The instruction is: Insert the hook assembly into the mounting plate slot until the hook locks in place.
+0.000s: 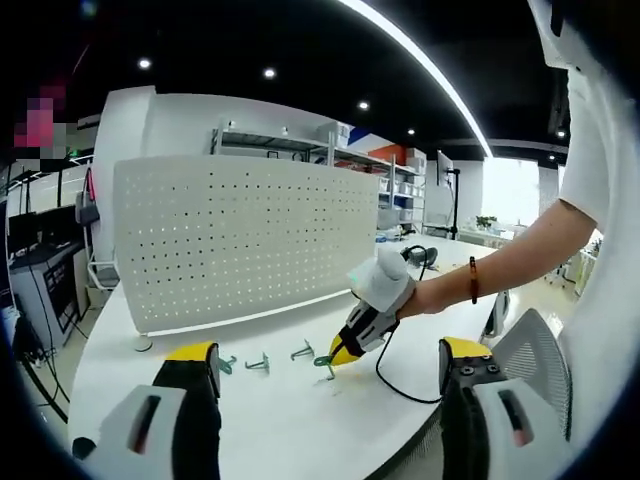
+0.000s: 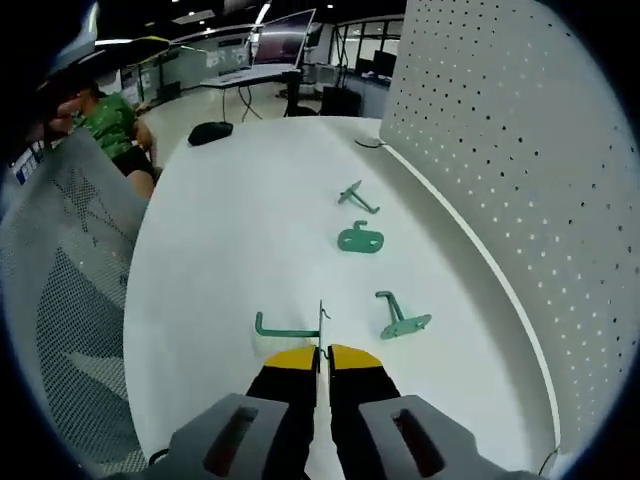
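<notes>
The right gripper (image 2: 320, 352), jaws pinched on the plate of the nearest green hook (image 2: 290, 328), seems mid-pickup; next comes carrying it to the pegboard (image 2: 520, 170) while the left gripper (image 1: 330, 365) stays spread.

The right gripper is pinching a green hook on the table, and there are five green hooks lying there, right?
Not quite. The right gripper is shut on a green hook, but the right gripper view shows four green pieces on the white table, not five: the held one and three others lying ahead.
</notes>
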### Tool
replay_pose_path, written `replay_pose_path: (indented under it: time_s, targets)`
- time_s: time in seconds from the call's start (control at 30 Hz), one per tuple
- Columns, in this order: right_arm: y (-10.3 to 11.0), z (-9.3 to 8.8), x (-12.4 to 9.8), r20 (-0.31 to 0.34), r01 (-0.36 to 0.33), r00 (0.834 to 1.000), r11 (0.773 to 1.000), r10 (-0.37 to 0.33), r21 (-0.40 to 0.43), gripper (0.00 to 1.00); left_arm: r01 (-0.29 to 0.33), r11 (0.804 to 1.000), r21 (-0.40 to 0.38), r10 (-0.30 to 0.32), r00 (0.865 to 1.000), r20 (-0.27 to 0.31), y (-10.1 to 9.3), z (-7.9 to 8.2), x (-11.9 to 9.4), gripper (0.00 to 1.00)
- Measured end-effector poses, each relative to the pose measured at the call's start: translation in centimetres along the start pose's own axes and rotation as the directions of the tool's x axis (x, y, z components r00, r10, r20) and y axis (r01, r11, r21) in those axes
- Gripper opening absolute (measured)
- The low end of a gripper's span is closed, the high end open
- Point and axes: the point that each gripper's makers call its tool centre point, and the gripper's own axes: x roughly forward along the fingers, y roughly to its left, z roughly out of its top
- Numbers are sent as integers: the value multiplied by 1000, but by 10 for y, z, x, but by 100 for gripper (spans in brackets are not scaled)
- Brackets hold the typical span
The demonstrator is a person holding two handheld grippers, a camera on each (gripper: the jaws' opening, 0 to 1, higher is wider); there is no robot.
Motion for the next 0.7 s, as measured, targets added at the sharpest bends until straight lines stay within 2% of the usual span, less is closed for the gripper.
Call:
replay_pose_path:
  time_s: [0.1,0.37,0.7]
  targets:
    - [0,8,-4,40,21,999,999,-22,38,2,9,1000,4,-9,1000,3,2,2,1,92]
    - [8,22,-10,68,49,996,998,-52,47,2,24,1000,-2,-24,999,28,5,7,1,92]
    - [15,53,-20,156,94,981,987,-113,127,2,57,998,-9,-56,997,46,15,10,-1,91]
